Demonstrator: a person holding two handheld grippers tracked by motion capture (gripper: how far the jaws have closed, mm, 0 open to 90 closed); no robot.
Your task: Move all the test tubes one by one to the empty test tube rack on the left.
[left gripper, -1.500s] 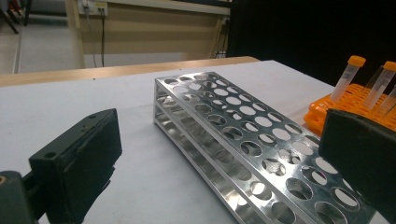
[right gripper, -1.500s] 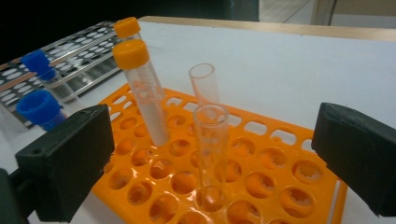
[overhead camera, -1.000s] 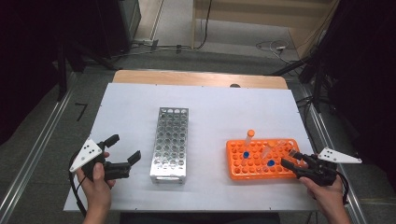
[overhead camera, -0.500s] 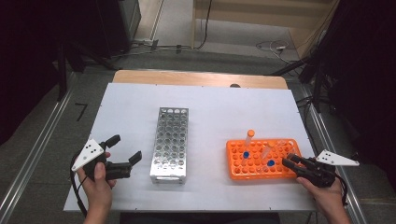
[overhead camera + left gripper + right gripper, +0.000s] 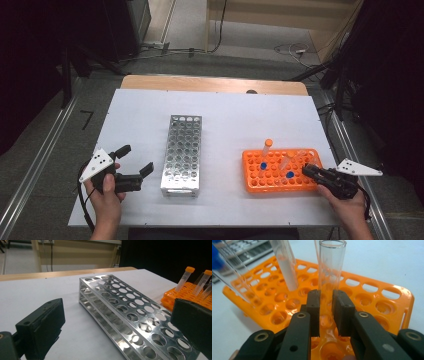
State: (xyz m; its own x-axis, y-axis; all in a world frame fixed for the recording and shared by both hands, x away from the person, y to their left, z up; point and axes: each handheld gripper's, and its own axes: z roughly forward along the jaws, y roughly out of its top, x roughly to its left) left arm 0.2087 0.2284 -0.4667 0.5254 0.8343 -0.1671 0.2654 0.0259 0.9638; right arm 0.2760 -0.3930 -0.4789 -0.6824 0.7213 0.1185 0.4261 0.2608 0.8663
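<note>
And the right gripper (image 5: 325, 312) has just been closing, and its two black jaws now pinch a clear glass tube (image 5: 330, 272) that stands uncapped and upright in the near corner of the orange rack (image 5: 387, 293). The tube rises between the pads, its foot down in one of the rack's holes (other tubes lean in holes farther back, one orange-capped (image 5: 267, 147), with two blue caps beside it). From above, that rack (image 5: 250, 175) sits on the white table (image 5: 240, 115) at the person's right, the right gripper (image 5: 311, 172) at its near right edge. Over on the left, the left gripper (image 5: 136, 159) rests just beside the silver metal rack (image 5: 182, 150), jaws spread wide with nothing between them.
</note>
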